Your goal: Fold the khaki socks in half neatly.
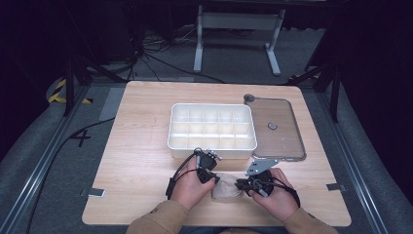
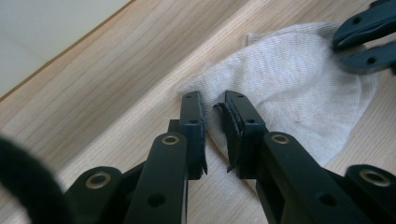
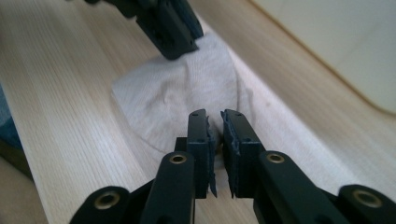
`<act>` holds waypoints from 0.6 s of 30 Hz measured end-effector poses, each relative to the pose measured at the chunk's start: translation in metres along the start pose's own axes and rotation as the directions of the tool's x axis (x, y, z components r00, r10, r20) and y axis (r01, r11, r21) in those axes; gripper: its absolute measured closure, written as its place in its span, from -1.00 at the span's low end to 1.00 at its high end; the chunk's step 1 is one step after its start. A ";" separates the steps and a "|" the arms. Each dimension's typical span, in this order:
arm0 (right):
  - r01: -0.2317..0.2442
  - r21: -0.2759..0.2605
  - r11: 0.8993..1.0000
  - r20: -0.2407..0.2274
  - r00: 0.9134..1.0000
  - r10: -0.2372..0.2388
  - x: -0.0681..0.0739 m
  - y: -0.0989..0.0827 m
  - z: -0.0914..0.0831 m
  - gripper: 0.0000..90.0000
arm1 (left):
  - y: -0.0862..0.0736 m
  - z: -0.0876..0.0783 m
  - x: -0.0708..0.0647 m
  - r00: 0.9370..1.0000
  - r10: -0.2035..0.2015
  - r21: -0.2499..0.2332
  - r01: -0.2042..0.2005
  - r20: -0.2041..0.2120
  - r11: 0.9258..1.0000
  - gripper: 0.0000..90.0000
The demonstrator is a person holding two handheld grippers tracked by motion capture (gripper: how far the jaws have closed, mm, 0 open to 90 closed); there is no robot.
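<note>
A small off-white knitted cloth (image 1: 227,190) lies flat on the wooden table near its front edge, between the two hands. My left gripper (image 2: 212,96) sits low over the cloth's (image 2: 289,79) near corner, jaws a narrow gap apart, with the fabric edge between them and the pads not visibly pressing. My right gripper (image 3: 214,113) is shut on the opposite edge of the cloth (image 3: 173,93), a small fold pinched between its pads. From the high view, the left gripper (image 1: 213,177) and right gripper (image 1: 240,185) face each other across the cloth.
A white box with several compartments (image 1: 210,105) stands just beyond the hands at mid-table. A clear flat lid (image 1: 287,141) lies to its right. The table's front edge runs close under the wrists.
</note>
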State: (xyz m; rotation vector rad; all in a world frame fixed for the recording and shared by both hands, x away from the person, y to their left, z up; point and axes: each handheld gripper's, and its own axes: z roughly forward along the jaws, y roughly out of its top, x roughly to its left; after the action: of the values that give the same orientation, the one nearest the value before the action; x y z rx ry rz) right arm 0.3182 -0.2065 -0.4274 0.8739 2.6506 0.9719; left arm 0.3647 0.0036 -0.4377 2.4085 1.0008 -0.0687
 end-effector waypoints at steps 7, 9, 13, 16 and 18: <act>0.006 -0.069 0.998 -0.025 1.000 -0.008 0.002 0.011 -0.001 0.98 | 0.000 -0.010 -0.002 1.000 0.011 -0.032 -0.010 0.010 0.999 0.59; 0.007 -0.077 0.997 -0.030 0.999 -0.010 0.002 0.013 0.002 0.98 | -0.001 -0.012 -0.003 1.000 0.011 -0.039 -0.010 0.014 0.999 0.57; -0.003 -0.086 0.996 -0.050 0.999 -0.001 0.002 0.013 0.012 0.98 | -0.003 -0.016 -0.002 1.000 0.000 -0.038 0.001 0.024 0.999 0.55; 0.001 -0.084 0.996 -0.055 0.998 -0.006 0.003 0.012 0.018 0.98 | -0.005 -0.015 -0.001 1.000 -0.001 -0.031 0.002 0.027 1.000 0.52; 0.007 -0.071 0.997 -0.054 0.999 -0.011 0.003 0.011 0.022 0.98 | -0.007 -0.014 -0.001 0.999 -0.011 -0.015 0.012 0.040 1.000 0.50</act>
State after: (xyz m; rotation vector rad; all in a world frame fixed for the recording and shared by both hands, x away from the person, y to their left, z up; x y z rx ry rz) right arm 0.3293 -0.1864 -0.4372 0.8307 2.6439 1.0950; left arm 0.3575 0.0139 -0.4284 2.3783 0.9934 -0.1117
